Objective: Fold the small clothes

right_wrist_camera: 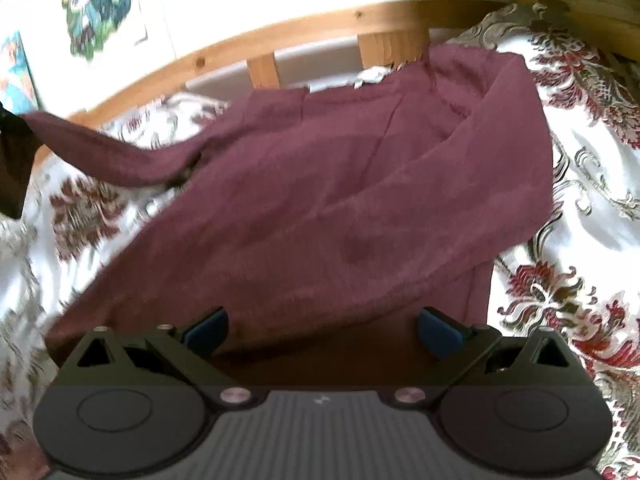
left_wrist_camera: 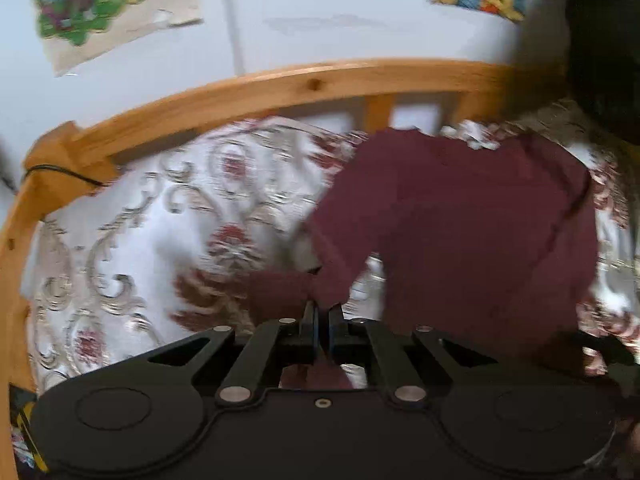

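The left tongs (left_wrist_camera: 323, 312), pressed together, pinch the end of a sleeve (left_wrist_camera: 288, 292) of a maroon top (left_wrist_camera: 460, 232), the cloth bunched between the closed fingers and trailing away to the garment's body. In the right wrist view that same sleeve (right_wrist_camera: 108, 152) rises off the bed toward the picture's left edge, clear of the bedspread (right_wrist_camera: 580, 184) beneath it. The right tongs (right_wrist_camera: 323, 330) stand spread wide, blue pads (right_wrist_camera: 440, 330) apart, low over the near hem of the top with nothing between them; whether they touch the cloth cannot be told.

The top lies spread on the patterned bedspread, its far edge close to the wooden bed rail (left_wrist_camera: 280, 88), one side already lapped over the body in a diagonal crease.

The step in hand looks to be the sleeve fold: the next move calls for carrying the pinched sleeve across and laying it flat on the body, then letting go, while the right tongs could steady the hem against dragging.
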